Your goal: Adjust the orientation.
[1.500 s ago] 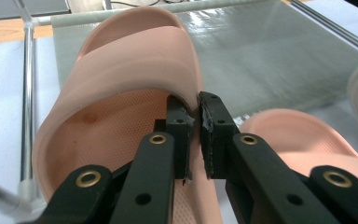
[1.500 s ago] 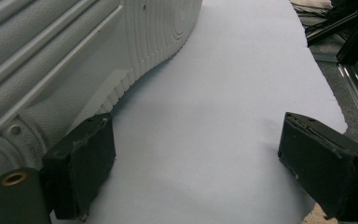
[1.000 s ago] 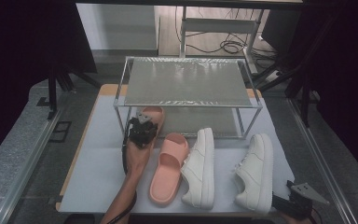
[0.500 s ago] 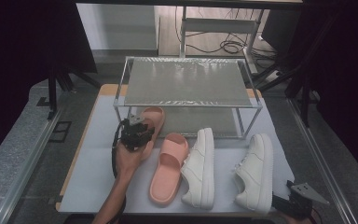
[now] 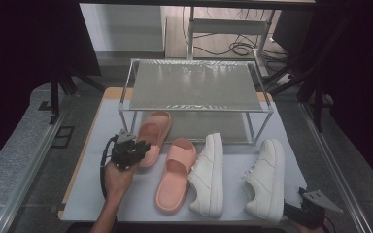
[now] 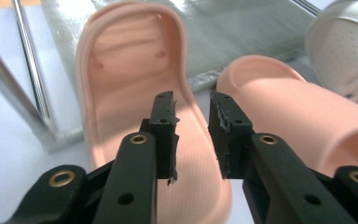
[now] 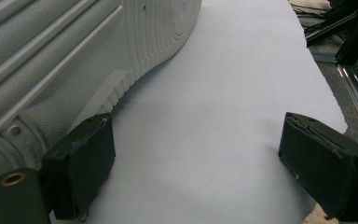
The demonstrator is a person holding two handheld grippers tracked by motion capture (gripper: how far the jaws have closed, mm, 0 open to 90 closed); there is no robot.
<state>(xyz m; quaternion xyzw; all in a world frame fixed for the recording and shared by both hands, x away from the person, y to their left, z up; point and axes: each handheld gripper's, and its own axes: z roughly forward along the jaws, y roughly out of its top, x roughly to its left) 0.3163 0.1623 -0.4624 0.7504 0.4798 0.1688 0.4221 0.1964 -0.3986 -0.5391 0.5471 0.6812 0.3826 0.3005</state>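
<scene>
— Where to look for the far pink slide (image 5: 155, 128)?

— On the table (image 5: 102, 194), toward its left edge. Toe tucked under the wire rack (image 5: 126, 109), over the lower shelf; heel out toward the near edge. Close against a 2nd pink slide (image 5: 175, 174) on its right; touching or only just beside, cannot tell.

— And seen from the left gripper (image 6: 191, 107)?

— Straight ahead and just below. Hovers over the heel end, a little to the left side of it, aimed along the slide's long axis from heel to toe. So no swing needed to line up, probably, only a short drop onto the heel rim.

— State of the jaws?

— Nearly together, with a narrow gap. Have just been closing, yet with nothing pinched: only bare footbed behind the gap.

— Nearer hand?

— Left, by far. Well apart at the near right corner, the right gripper (image 5: 291, 212): spread wide, clamped on nothing, 1 jaw just beside the heel of the outer white sneaker (image 5: 264, 179).

— Any brand, label or writing?

— None readable on slides, sneaker or rack.
</scene>
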